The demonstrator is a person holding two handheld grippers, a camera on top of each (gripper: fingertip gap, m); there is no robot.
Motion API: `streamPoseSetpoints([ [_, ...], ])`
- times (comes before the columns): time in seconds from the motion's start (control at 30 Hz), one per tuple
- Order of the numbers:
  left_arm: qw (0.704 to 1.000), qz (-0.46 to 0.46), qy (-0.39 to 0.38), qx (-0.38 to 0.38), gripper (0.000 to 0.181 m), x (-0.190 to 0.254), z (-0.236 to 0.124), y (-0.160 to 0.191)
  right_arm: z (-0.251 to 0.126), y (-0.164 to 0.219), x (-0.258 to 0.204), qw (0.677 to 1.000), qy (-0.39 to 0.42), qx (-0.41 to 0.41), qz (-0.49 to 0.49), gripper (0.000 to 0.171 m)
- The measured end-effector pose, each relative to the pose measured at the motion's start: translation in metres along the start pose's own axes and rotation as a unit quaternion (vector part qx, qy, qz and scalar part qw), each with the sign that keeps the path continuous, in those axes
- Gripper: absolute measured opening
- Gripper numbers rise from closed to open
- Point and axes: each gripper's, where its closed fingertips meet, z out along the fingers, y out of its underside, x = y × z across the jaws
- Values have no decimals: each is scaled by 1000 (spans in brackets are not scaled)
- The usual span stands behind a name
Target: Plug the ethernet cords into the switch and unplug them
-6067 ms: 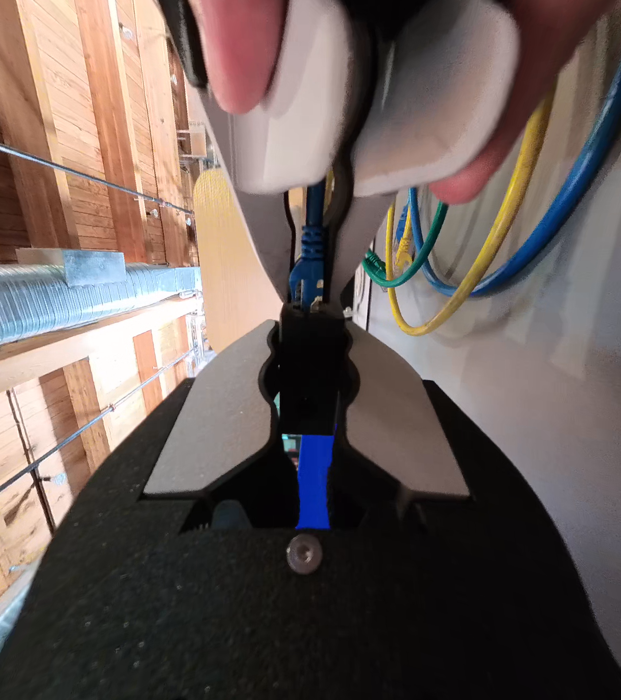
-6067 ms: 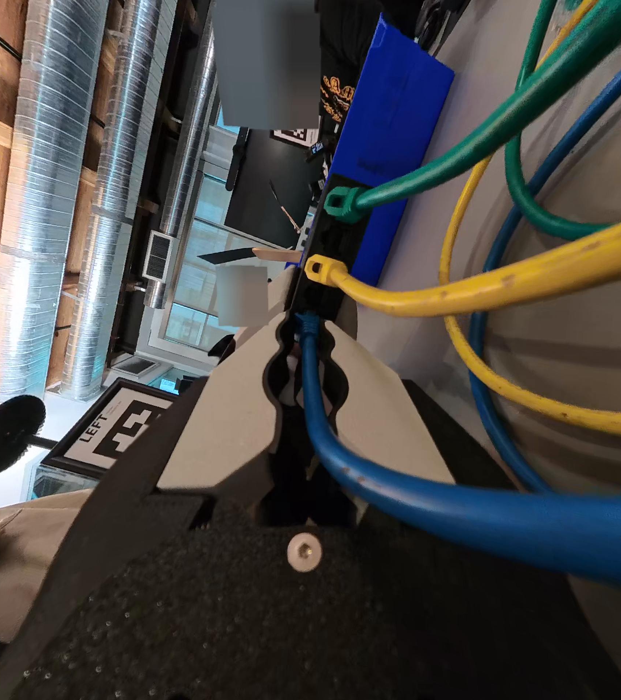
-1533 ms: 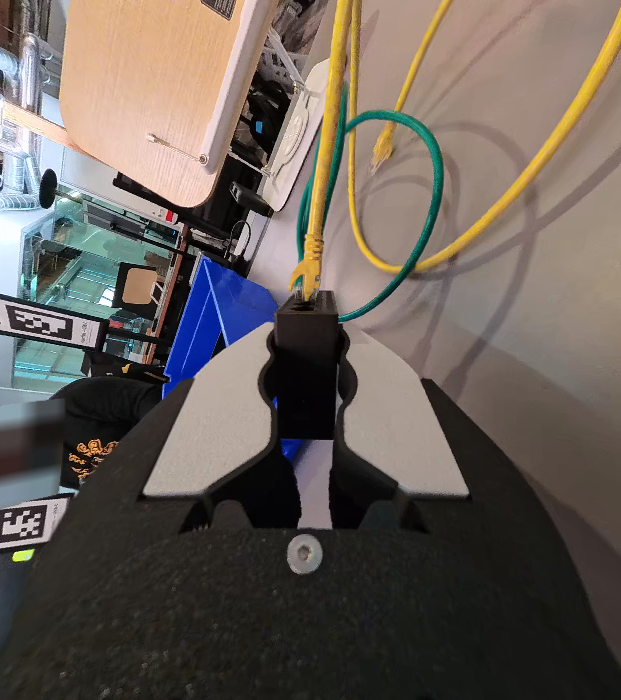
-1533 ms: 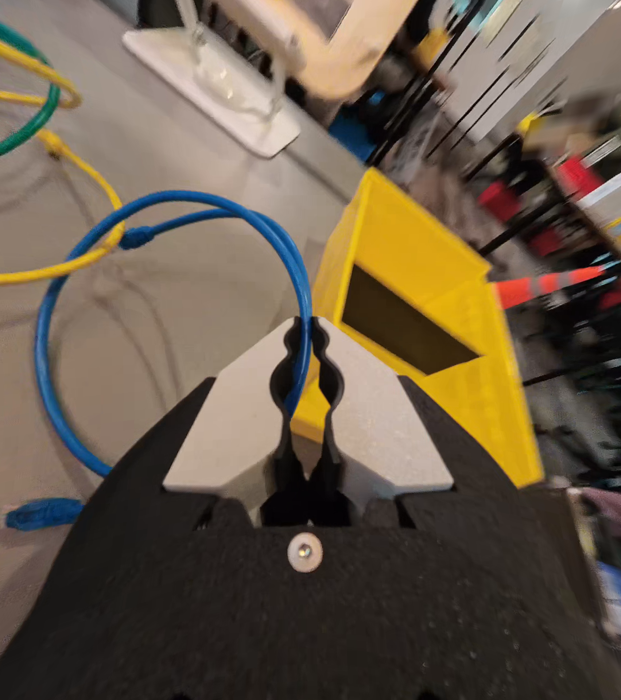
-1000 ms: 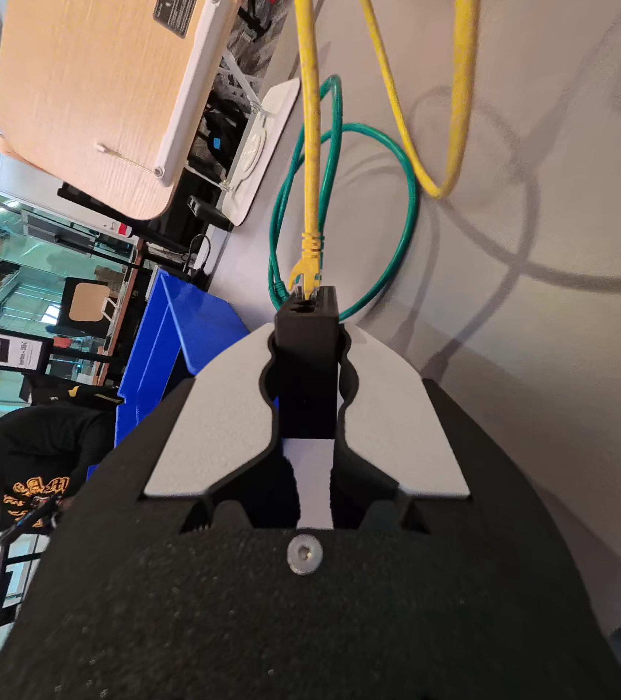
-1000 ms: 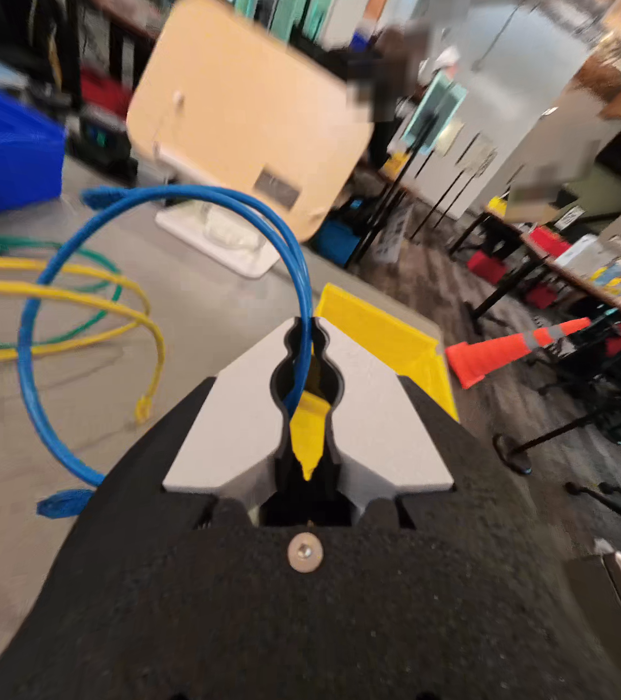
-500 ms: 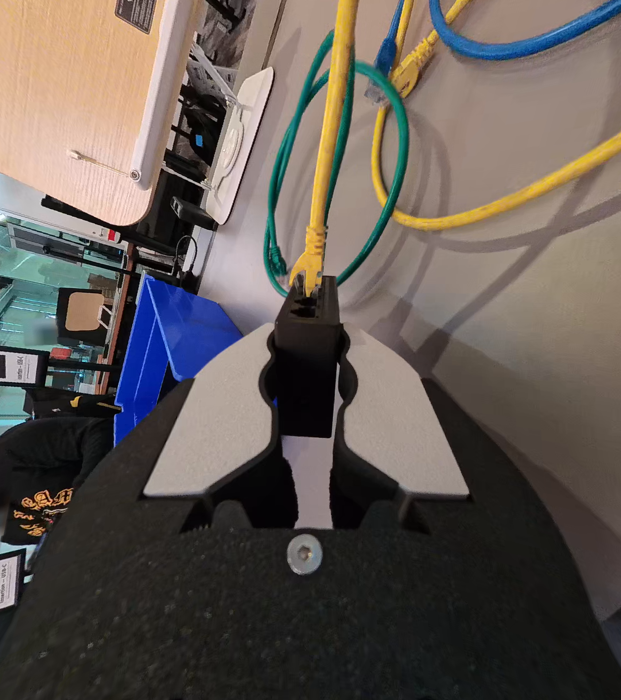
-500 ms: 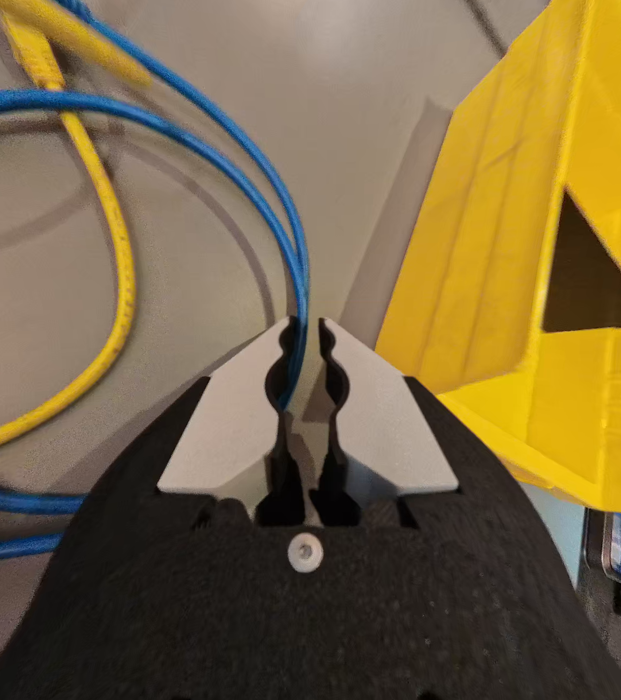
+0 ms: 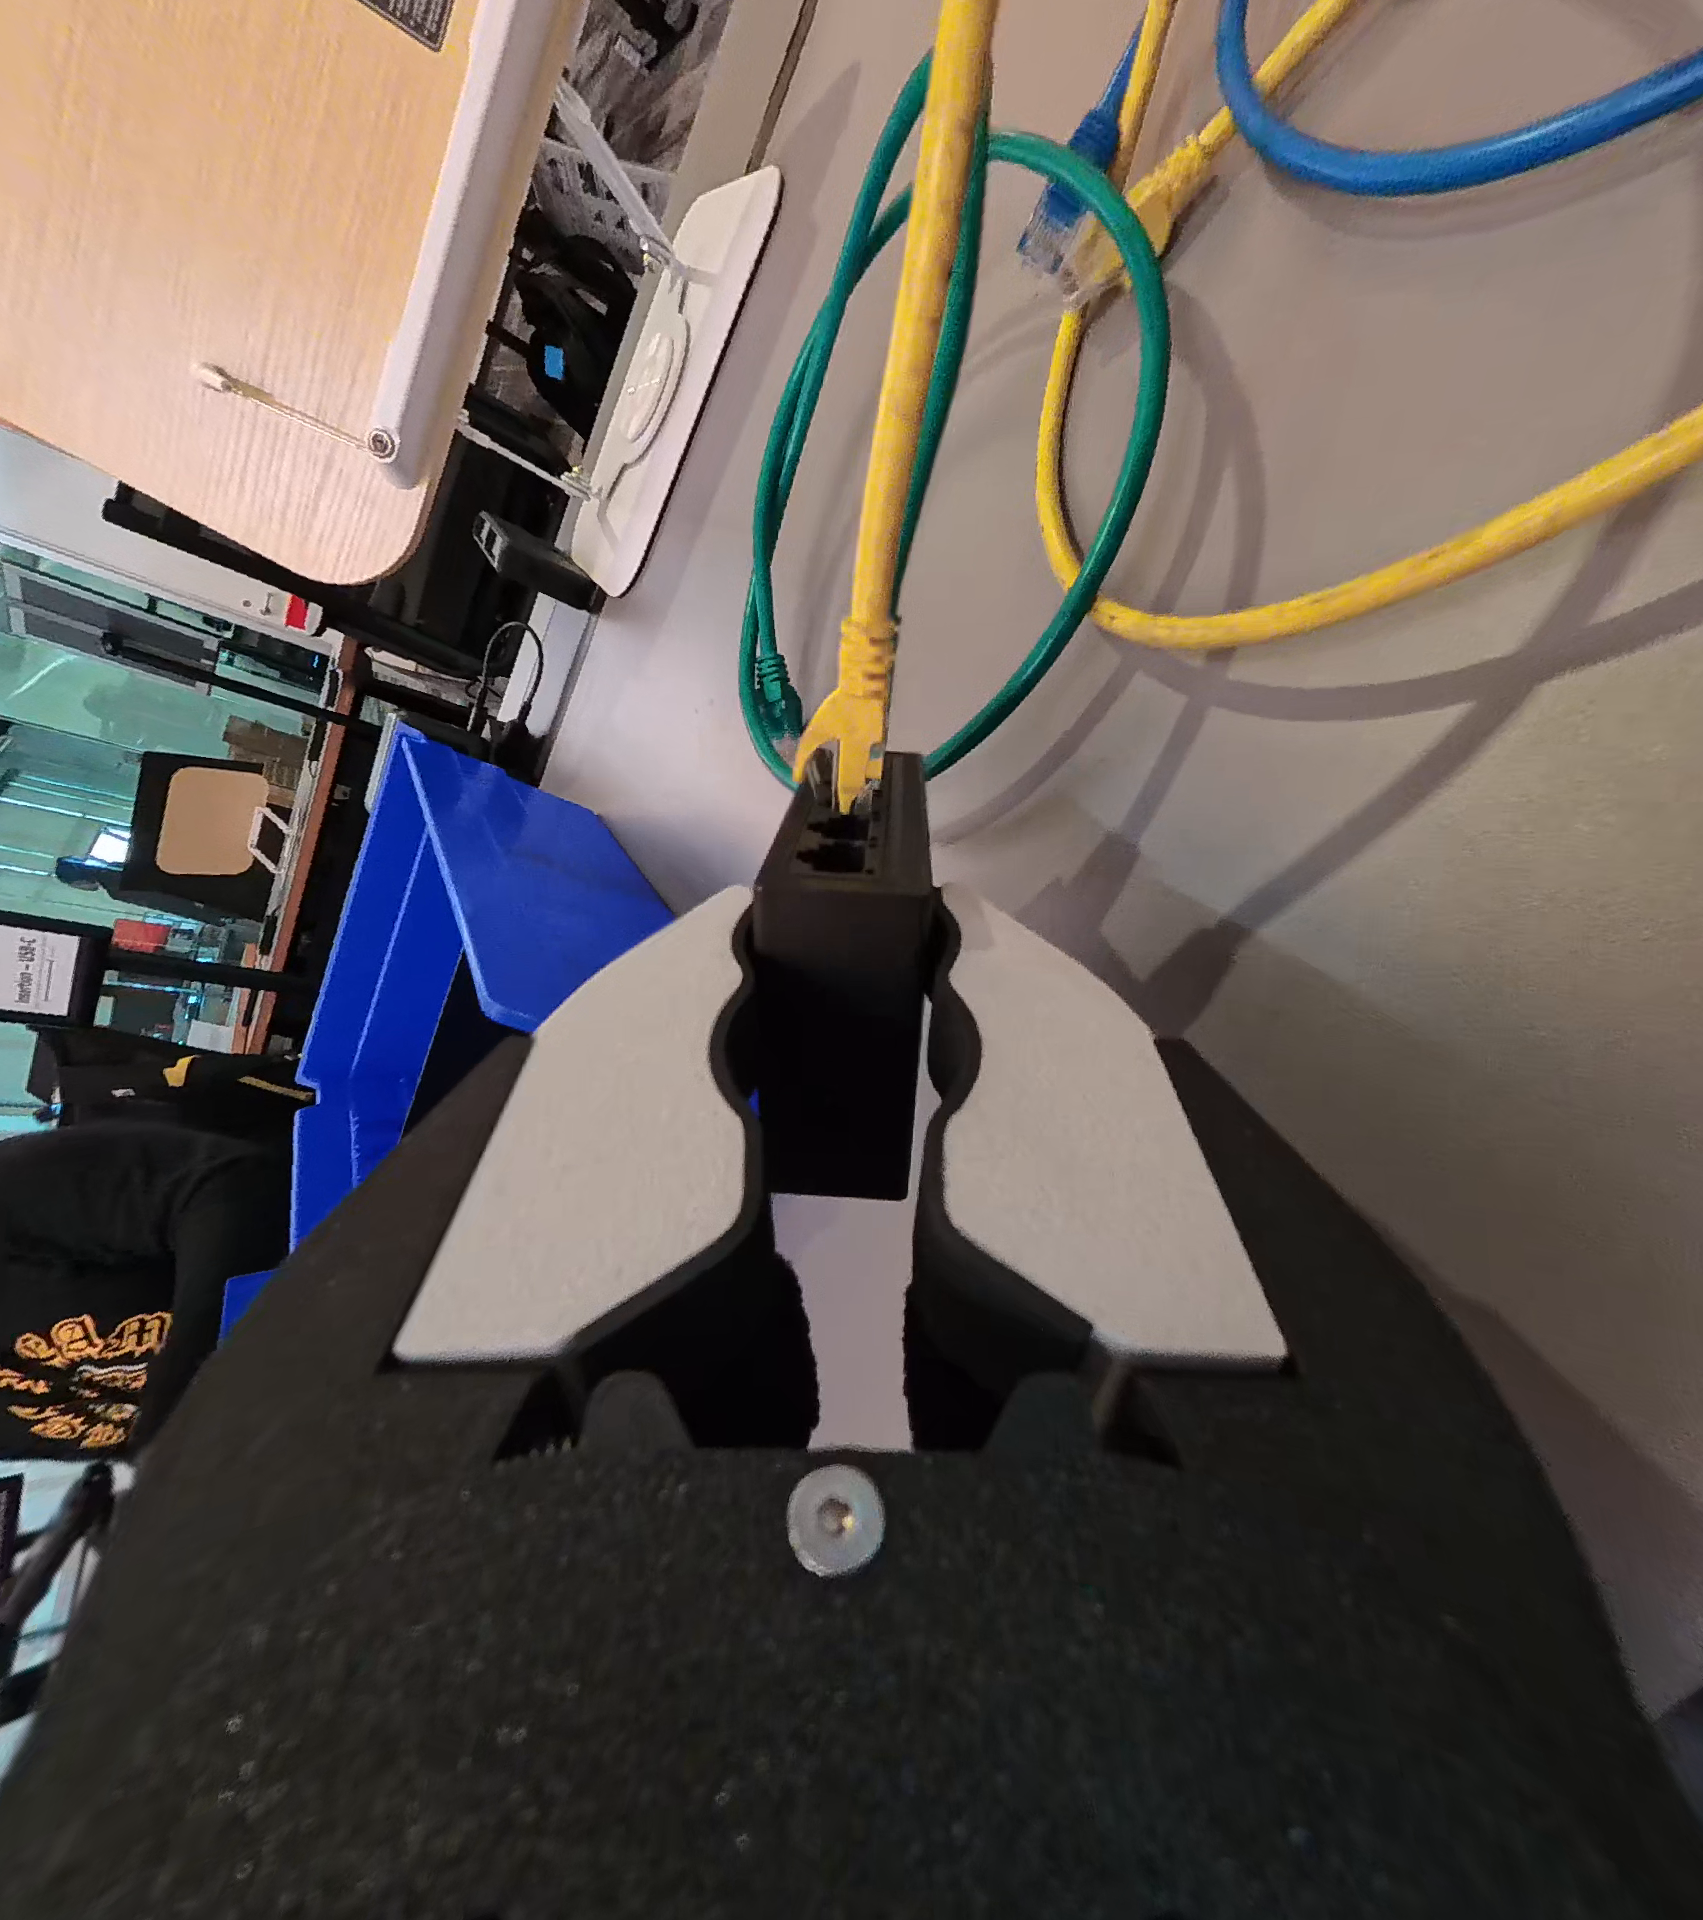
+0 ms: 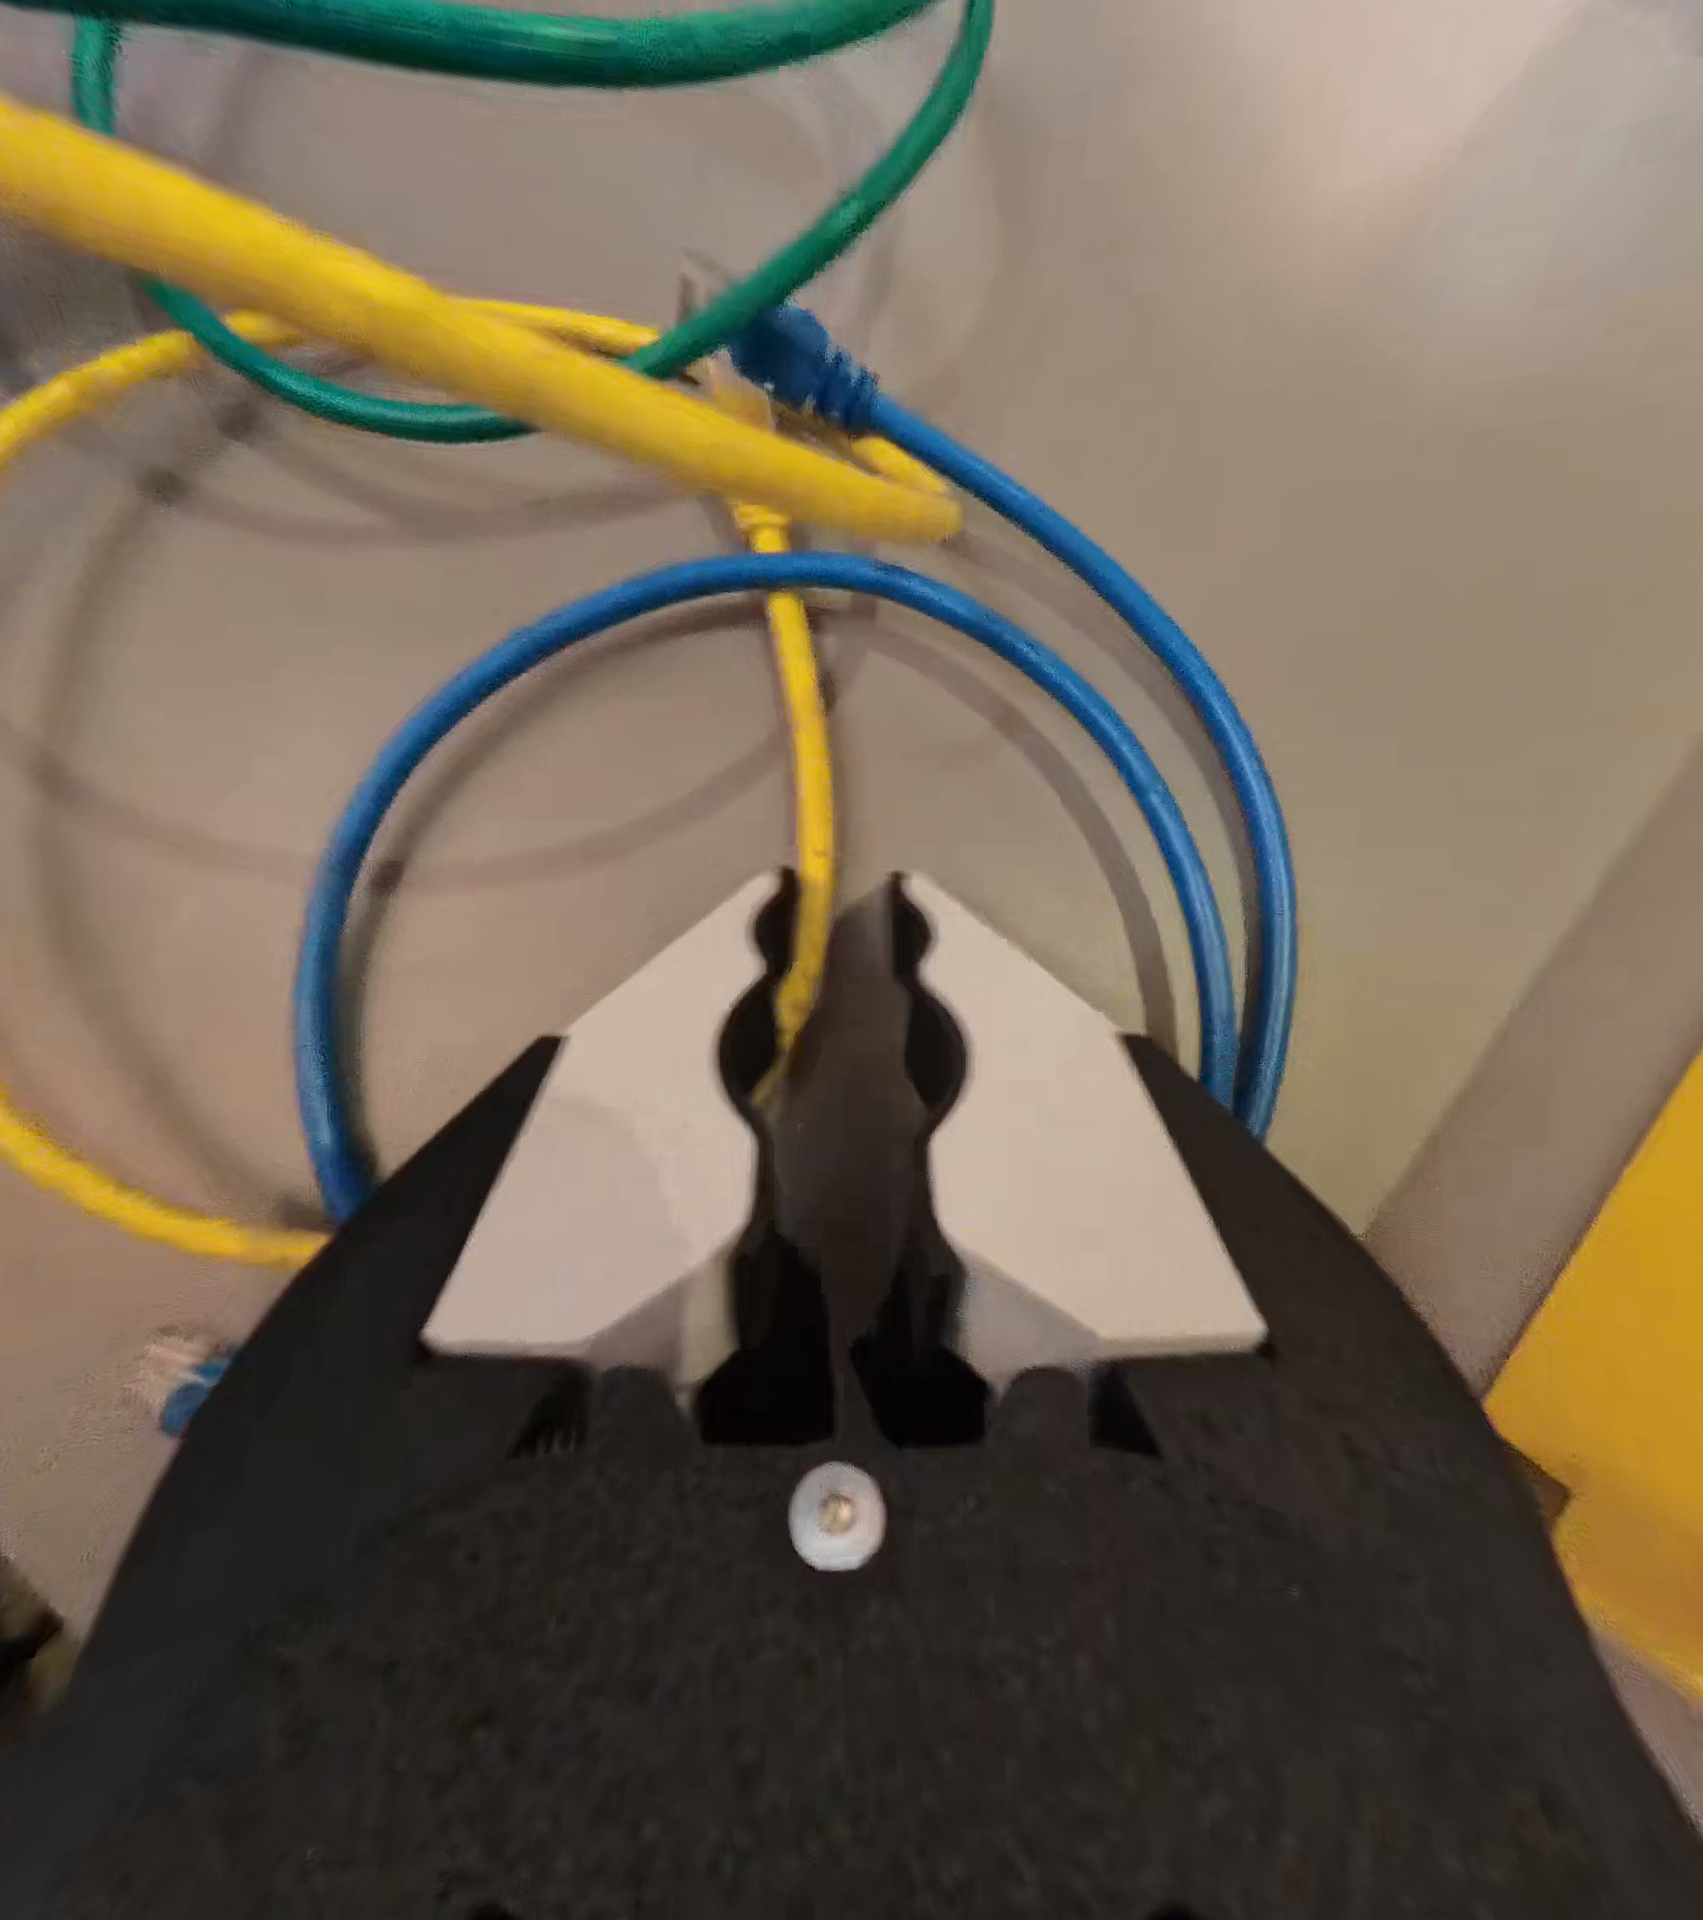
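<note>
My left claw [image 9: 842, 914] grips the black switch [image 9: 847, 935], yellow cord [image 9: 914, 343] plugged in, above a grey surface [image 9: 1449, 935]; my right claw [image 10: 839, 904] hangs parted over loose cords, a blue bin [image 9: 473, 914] nearby.

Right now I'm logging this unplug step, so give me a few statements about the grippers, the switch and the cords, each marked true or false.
1. The left gripper is shut on the switch. True.
2. A green cord is plugged into the switch. False: the plugged one is the yellow cord; the green cord's plug lies loose beside the switch.
3. The right gripper grips a blue cord. False: its jaws are parted, with a yellow cord running between them; the blue cord loops beyond.
4. A blue bin stands beside the switch. True.
5. The switch has open ports. True.
</note>
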Motion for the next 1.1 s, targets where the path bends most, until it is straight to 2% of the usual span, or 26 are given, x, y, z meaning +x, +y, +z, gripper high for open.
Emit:
streamPoseSetpoints([
  [0.03, 1000, 2, -3, -5, 27, -1, 0, 2, -1, 1, -5, 1000, -6, -2, -10, 6],
  [0.1, 1000, 7, -16, -17, 28, -5, 1, 6, -8, 6, -5, 999, 0, -24, -32, 6],
  [0.2, 999, 9, -28, -32, 27, -10, 1, 12, -38, 8, 1, 997, 19, -60, -53, 6],
  [0.27, 999, -6, -25, -36, 27, -11, 2, 14, -60, 22, 3, 988, 31, -128, -75, 6],
  [0.33, 999, -15, -25, -41, 27, -12, 3, 15, -84, 33, 14, 971, 84, -199, -102, 6],
  [0.4, 999, -21, -23, -41, 27, -12, 3, 16, -104, 34, 13, 962, 104, -226, -113, 6],
  [0.47, 999, -28, -23, -36, 27, -14, 2, 15, -113, 9, 17, 969, 137, -167, -124, 6],
  [0.53, 998, -38, -30, -35, 27, -18, 1, 15, -109, -20, 9, 984, 119, -77, -110, 6],
  [0.6, 998, -48, -38, -30, 27, -22, -2, 14, -98, -48, 9, 993, 100, 28, -56, 6],
  [0.63, 997, -52, -43, -25, 27, -25, -3, 13, -87, -54, 10, 994, 88, 52, -26, 6],
  [0.7, 997, -53, -55, -18, 27, -29, -6, 11, -58, -59, 9, 995, 63, 76, 15, 6],
  [0.77, 996, -49, -68, -11, 27, -33, -9, 7, -27, -54, 3, 997, 41, 60, 22, 6],
  [0.87, 997, -38, -74, -6, 27, -33, -11, 4, -1, -66, -50, 992, -88, 78, 36, 7],
  [0.97, 997, -20, -69, -20, 27, -29, -8, 9, -6, -69, -85, 983, -163, 84, 27, 24],
  [1.1, 998, -13, -58, -37, 28, -26, -4, 20, -39, -58, -56, 984, -142, 108, 24, 40],
])
